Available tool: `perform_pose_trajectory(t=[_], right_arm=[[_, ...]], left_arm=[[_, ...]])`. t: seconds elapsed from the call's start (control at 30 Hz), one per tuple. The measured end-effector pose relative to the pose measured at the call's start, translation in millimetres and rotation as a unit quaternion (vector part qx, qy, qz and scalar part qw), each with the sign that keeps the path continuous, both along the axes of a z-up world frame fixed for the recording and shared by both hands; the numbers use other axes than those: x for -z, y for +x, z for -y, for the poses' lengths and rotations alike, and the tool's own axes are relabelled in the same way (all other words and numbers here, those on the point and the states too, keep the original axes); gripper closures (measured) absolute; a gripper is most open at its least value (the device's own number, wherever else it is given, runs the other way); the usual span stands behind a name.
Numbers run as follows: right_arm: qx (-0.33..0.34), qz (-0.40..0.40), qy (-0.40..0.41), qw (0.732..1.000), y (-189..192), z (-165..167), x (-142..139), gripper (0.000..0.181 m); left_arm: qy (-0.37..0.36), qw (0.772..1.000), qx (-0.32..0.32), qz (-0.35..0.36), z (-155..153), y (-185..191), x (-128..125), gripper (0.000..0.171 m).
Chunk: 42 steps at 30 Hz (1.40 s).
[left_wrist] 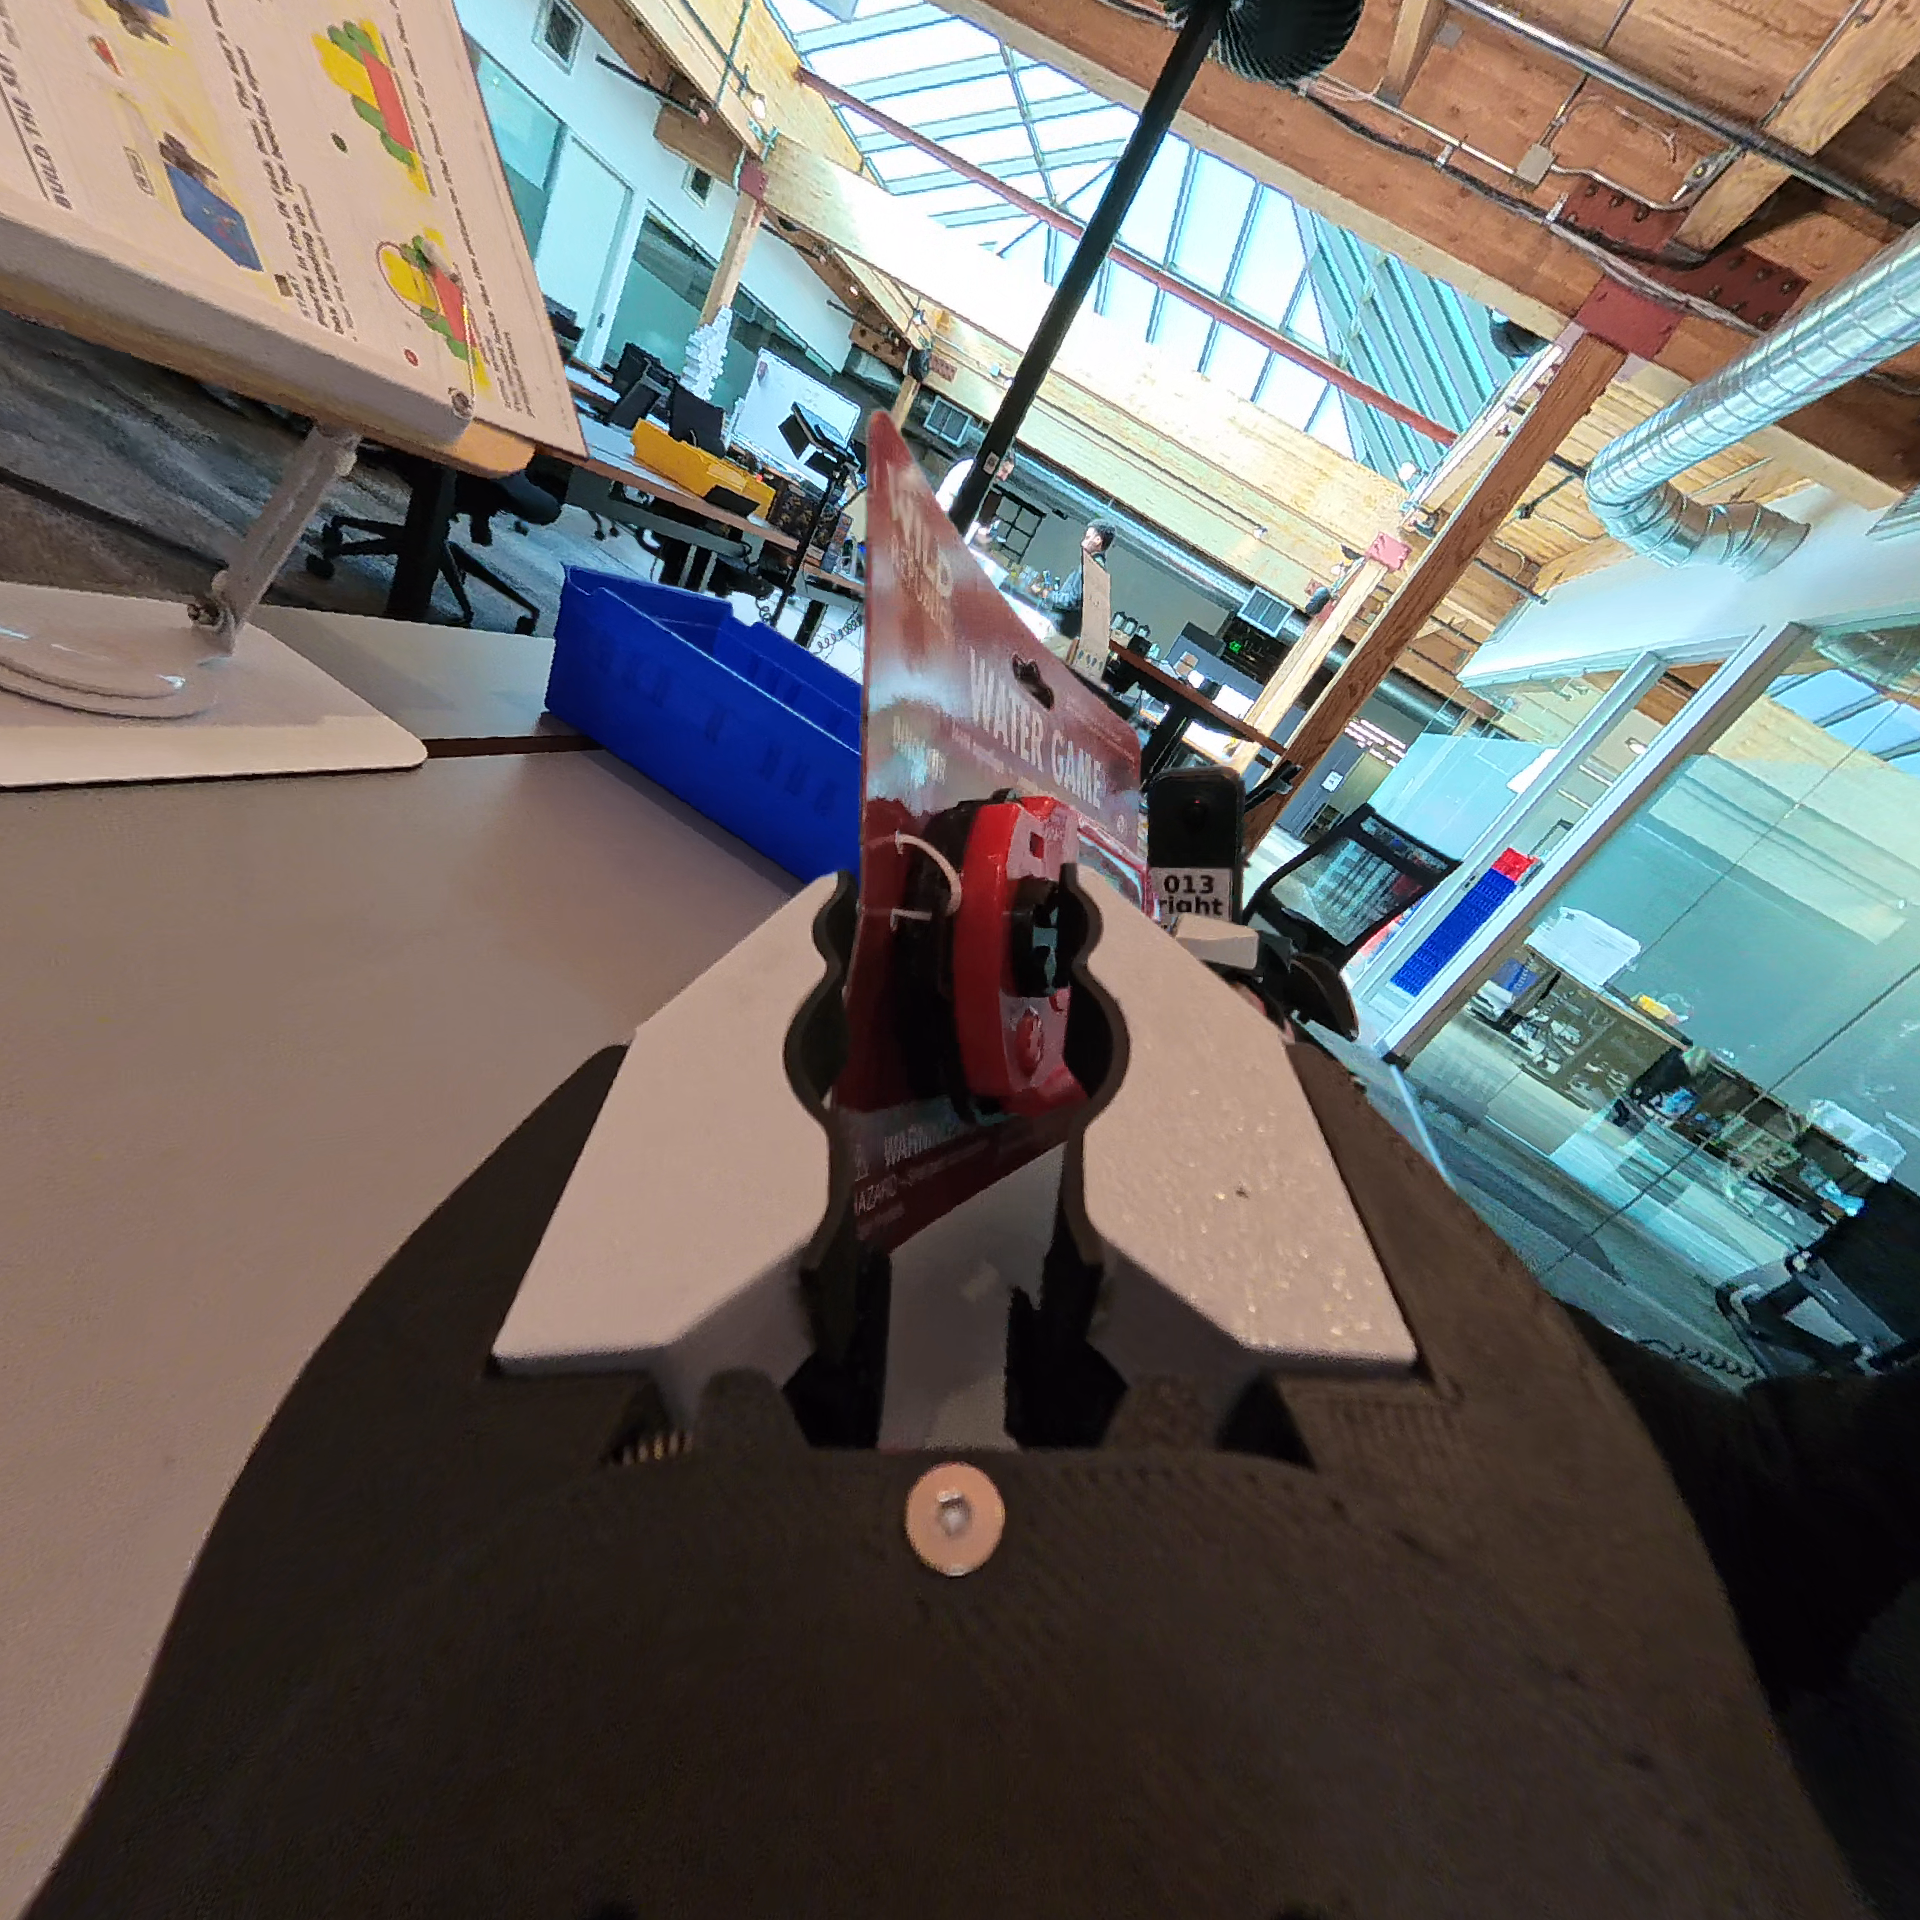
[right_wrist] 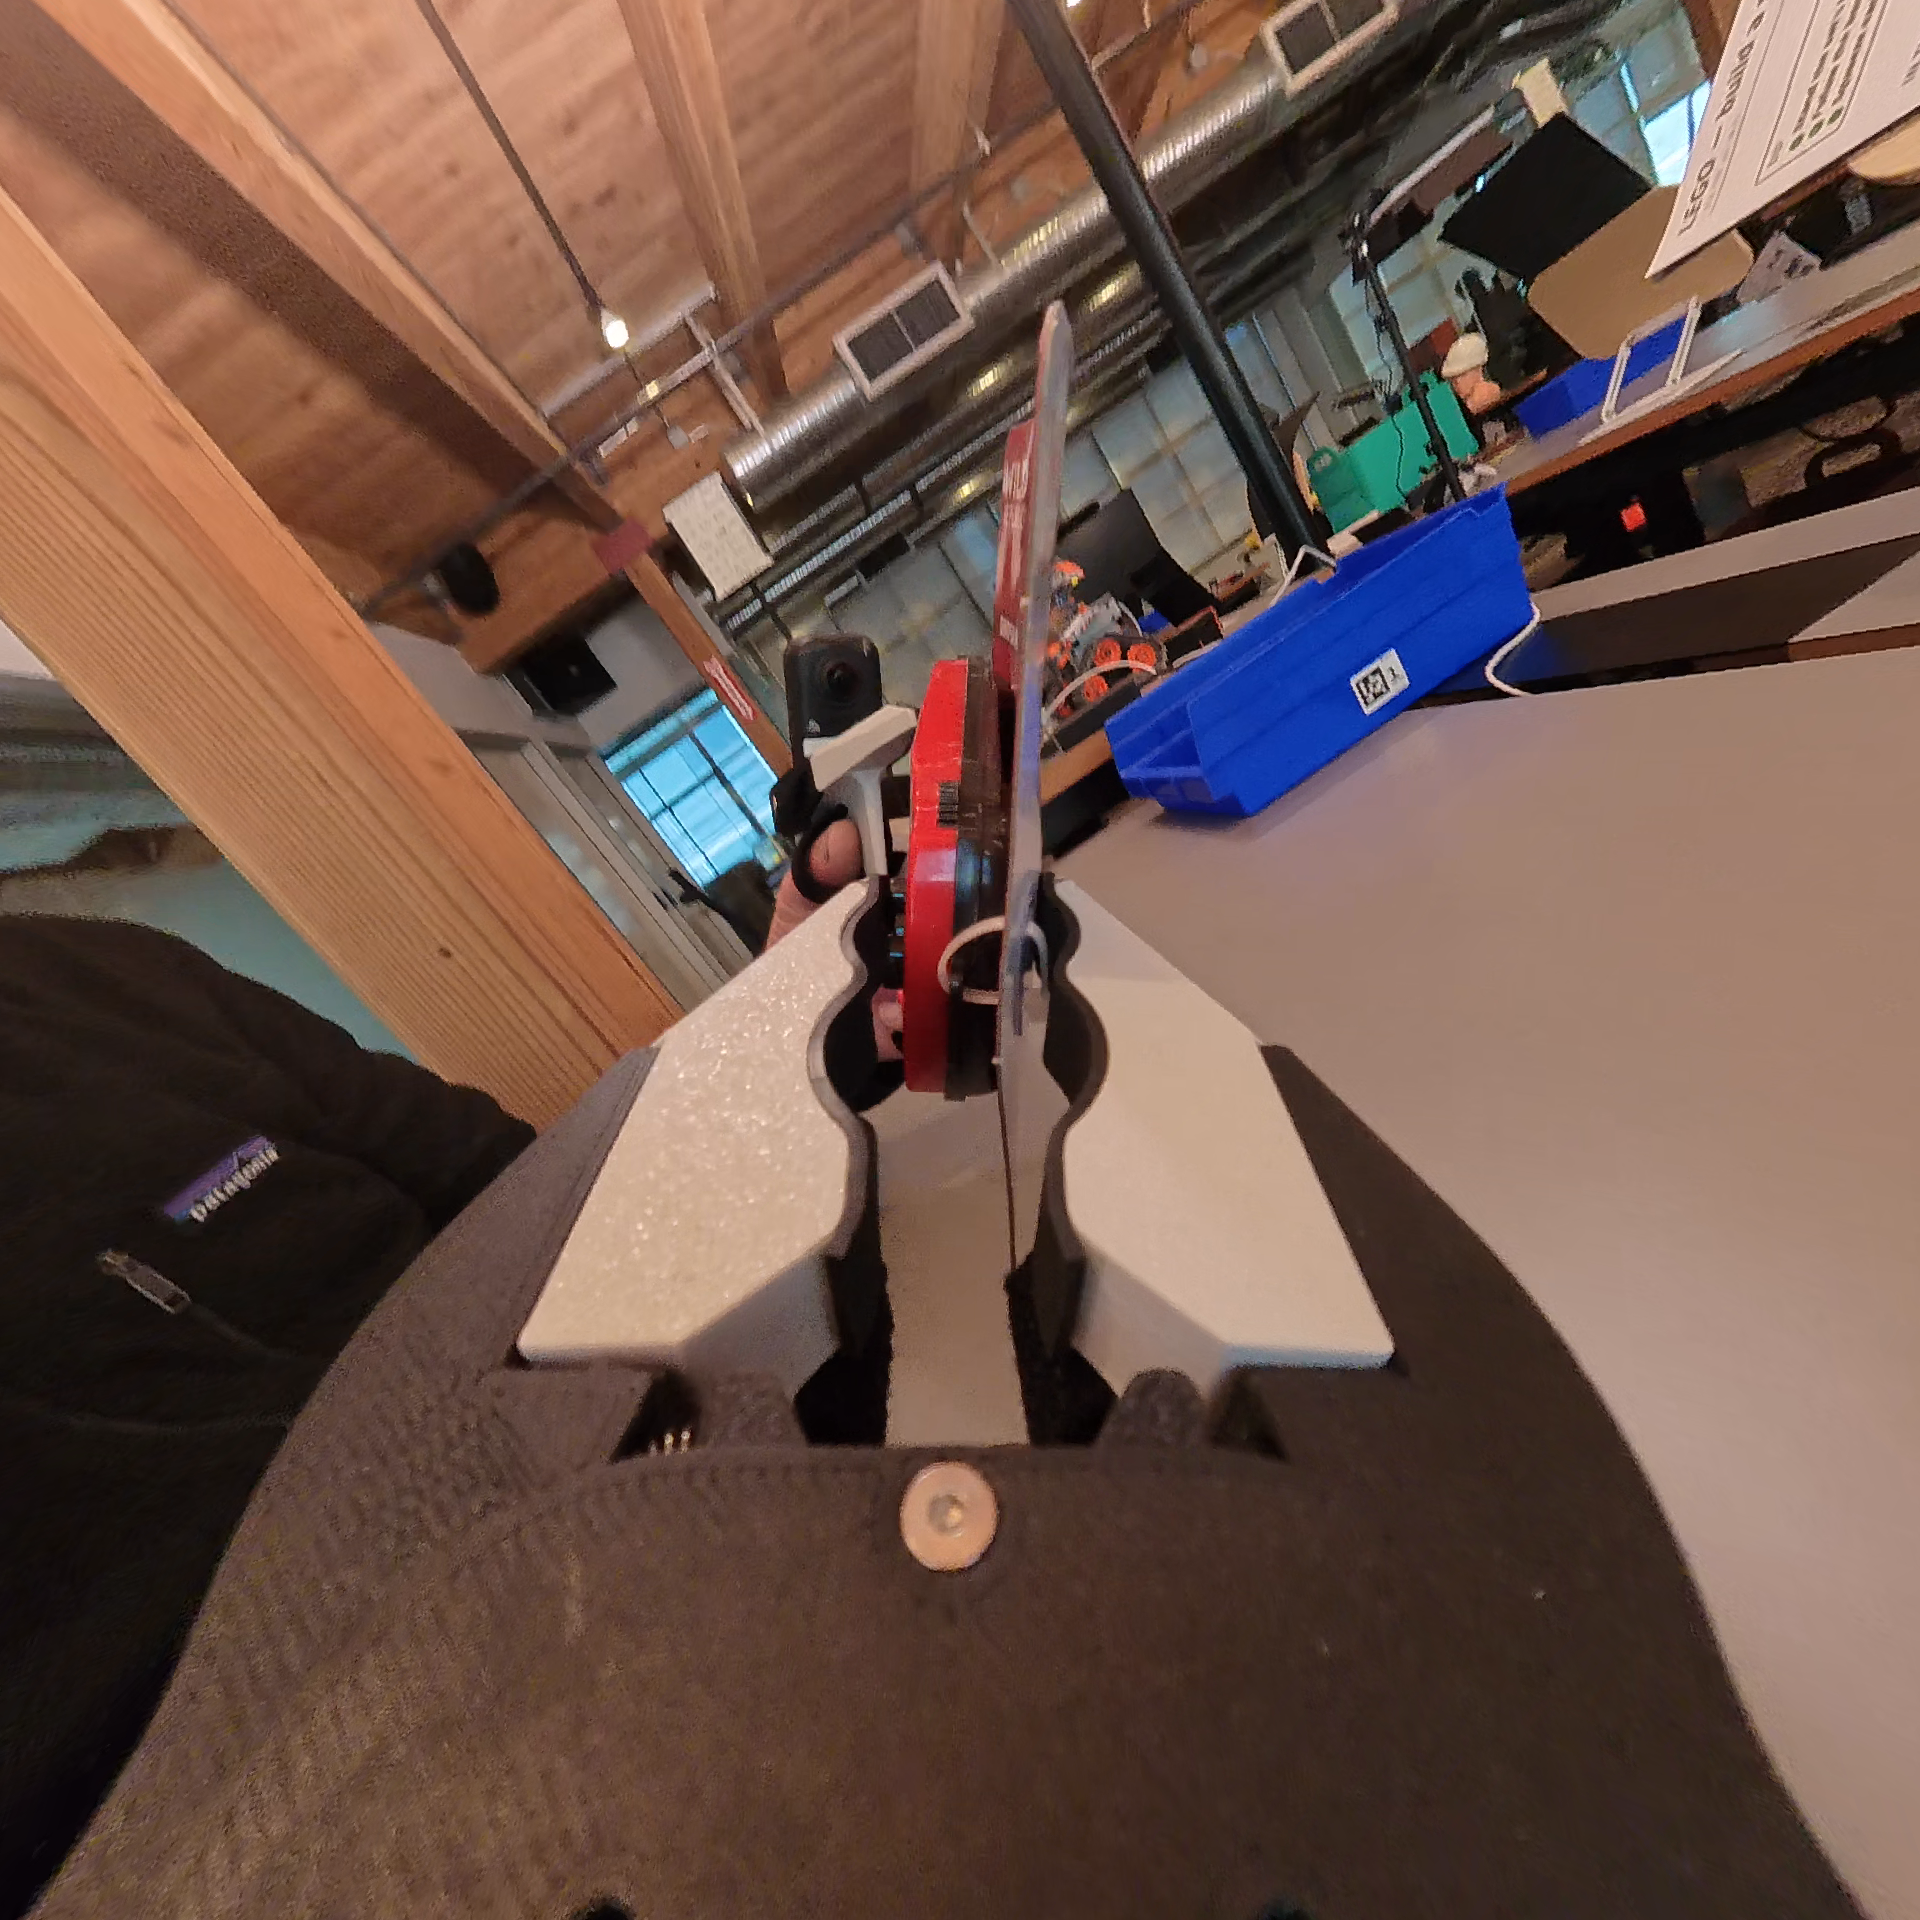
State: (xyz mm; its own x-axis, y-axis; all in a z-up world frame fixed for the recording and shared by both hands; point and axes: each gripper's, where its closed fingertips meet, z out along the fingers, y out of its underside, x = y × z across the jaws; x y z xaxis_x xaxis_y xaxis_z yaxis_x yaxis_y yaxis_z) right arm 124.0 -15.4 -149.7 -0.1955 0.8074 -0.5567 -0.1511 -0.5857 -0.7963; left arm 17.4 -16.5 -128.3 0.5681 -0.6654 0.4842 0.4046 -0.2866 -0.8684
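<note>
A red plastic toy point(left_wrist: 1003, 966) is tied with white zip ties to a red printed card point(left_wrist: 935, 665). My left gripper point(left_wrist: 956, 920) is shut on it, one finger on the card's back and the other on the toy's front. The package is held upright above the grey table point(left_wrist: 312, 1039). My right gripper point(right_wrist: 961, 920) is shut on the same toy point(right_wrist: 940, 831) and card point(right_wrist: 1039, 499) from the opposite side. Each view shows the other gripper's camera just behind the package, in the left wrist view point(left_wrist: 1195, 831) and in the right wrist view point(right_wrist: 831, 686).
A blue bin point(left_wrist: 707, 717) stands on the table behind the package; it also shows in the right wrist view point(right_wrist: 1330, 675). A printed instruction board point(left_wrist: 260, 208) on a white stand point(left_wrist: 156, 707) is at the left. A person's dark jacket point(right_wrist: 208, 1195) is close by.
</note>
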Motion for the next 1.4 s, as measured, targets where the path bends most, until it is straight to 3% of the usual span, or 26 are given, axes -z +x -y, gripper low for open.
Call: perform_pose_trajectory(t=[0.1,0.27,0.43,0.93,1.4], right_arm=[[0.008,-0.032,-0.029,0.999,-8,6,-4,0.156],[0.013,-0.113,-0.067,0.991,-20,16,-16,0.156],[0.022,-0.143,-0.061,0.988,-19,17,-25,0.156],[0.030,-0.113,-0.037,0.992,-15,16,-26,0.156],[0.021,-0.114,-0.038,0.993,-14,16,-28,0.156]], left_arm=[[0.007,1.000,0.002,-0.018,0,-4,-18,0.136],[0.035,0.994,0.006,-0.106,-8,1,-65,0.136],[0.036,0.986,0.022,-0.163,-14,13,-85,0.136],[0.023,0.995,0.016,-0.095,-15,5,-71,0.136],[0.023,0.995,0.017,-0.095,-17,5,-70,0.136]])
